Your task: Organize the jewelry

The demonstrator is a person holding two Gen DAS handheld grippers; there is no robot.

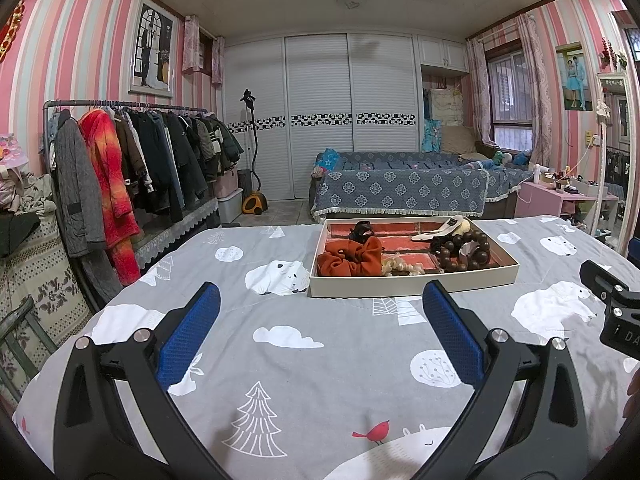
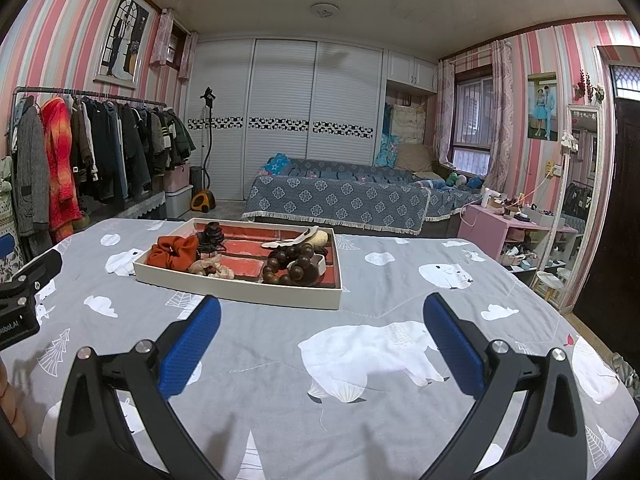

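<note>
Left wrist view showed the left gripper (image 1: 320,316) level above the grey printed bedspread (image 1: 320,380), jaws wide apart, empty. The right gripper (image 2: 320,320) was the same. The white shallow cardboard tray (image 1: 412,280) with jewelry lay ahead on the bed.

Black tool (image 1: 320,320), blue ribbed pads (image 1: 192,334)

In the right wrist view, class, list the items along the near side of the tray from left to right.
Orange scrunchie → pale beige scrunchie → dark wooden bead bracelet, all inside the white-rimmed tray.
</note>
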